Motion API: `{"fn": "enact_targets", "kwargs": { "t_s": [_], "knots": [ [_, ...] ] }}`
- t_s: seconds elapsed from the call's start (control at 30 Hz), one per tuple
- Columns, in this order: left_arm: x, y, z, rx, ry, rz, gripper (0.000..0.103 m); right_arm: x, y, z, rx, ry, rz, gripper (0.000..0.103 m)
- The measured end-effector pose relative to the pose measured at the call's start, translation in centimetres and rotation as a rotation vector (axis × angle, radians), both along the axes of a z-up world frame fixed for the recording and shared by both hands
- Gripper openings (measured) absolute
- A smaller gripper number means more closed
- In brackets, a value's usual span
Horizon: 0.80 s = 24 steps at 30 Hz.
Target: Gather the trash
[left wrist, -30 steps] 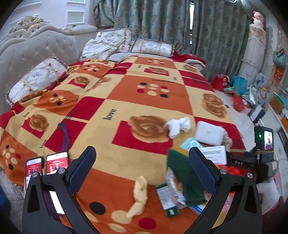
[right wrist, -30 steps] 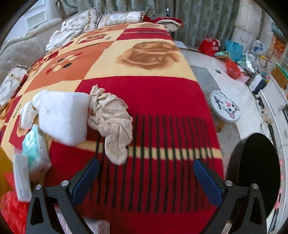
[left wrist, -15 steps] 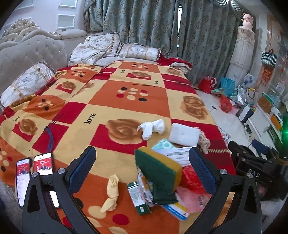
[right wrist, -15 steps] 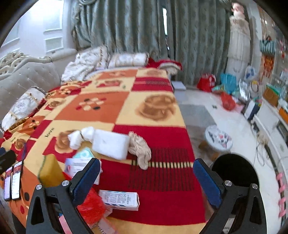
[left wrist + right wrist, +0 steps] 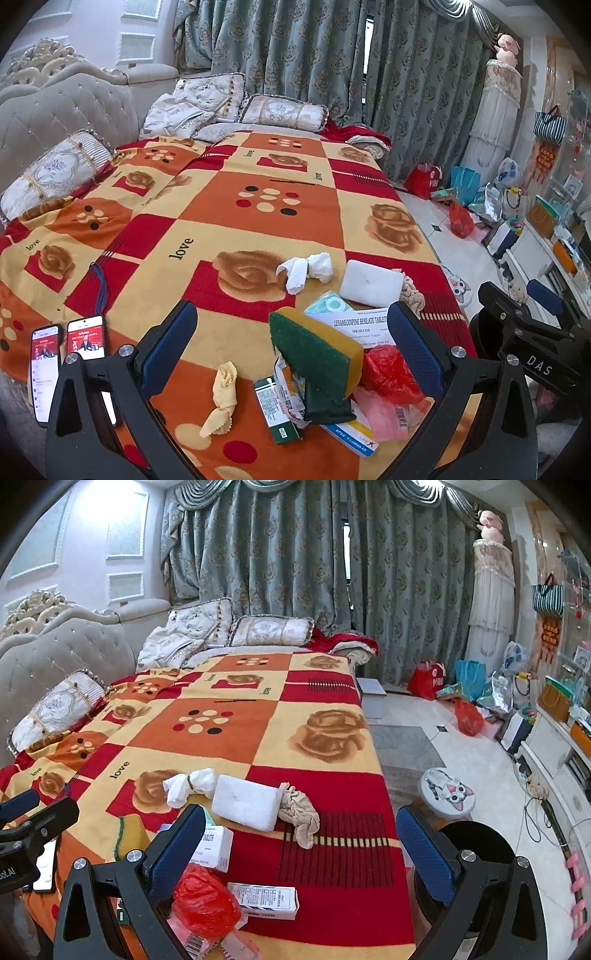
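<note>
We hold both tools back from the near end of the bed, above the litter. Left hand-held gripper: jaws wide apart, nothing between them. Right hand-held gripper: jaws likewise apart and empty.

The trash sits in a cluster at the foot of the patterned blanket. Taking the green-and-yellow scouring sponge as landmark: it stands tilted on a heap of wrappers, straight ahead of the left hand-held gripper and between its jaw lines. Its long axis runs obliquely, from far-left to near-right. Touching it on the right is a crumpled red plastic bag; behind it a white tablet box; further back a white foam block and a crumpled white tissue. Left of it, apart, lies a twisted yellow cloth; just beside its base, a green carton.

From the right view the red bag lies low and left of the jaws, and a beige rag touches the foam block's right end, ahead.

Judgement: the left hand is nearer the sponge heap; the right suits the rag. A black bin stands on the floor right of the bed, probably the drop point.
</note>
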<state>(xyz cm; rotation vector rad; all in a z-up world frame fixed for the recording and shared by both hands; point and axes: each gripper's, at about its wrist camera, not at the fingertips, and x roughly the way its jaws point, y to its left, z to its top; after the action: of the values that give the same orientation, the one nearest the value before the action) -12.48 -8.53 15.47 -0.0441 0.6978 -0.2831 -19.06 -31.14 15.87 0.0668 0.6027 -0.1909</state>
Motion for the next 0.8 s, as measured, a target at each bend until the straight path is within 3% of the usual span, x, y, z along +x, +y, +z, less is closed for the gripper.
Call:
{"fn": "enact_targets", "kwargs": {
  "t_s": [0.8],
  "knots": [
    [0.37,0.51,0.13,0.006,-0.018,0.029,0.102,-0.69,0.56,0.67,-0.007,-0.029,0.055,0.102]
  ]
}}
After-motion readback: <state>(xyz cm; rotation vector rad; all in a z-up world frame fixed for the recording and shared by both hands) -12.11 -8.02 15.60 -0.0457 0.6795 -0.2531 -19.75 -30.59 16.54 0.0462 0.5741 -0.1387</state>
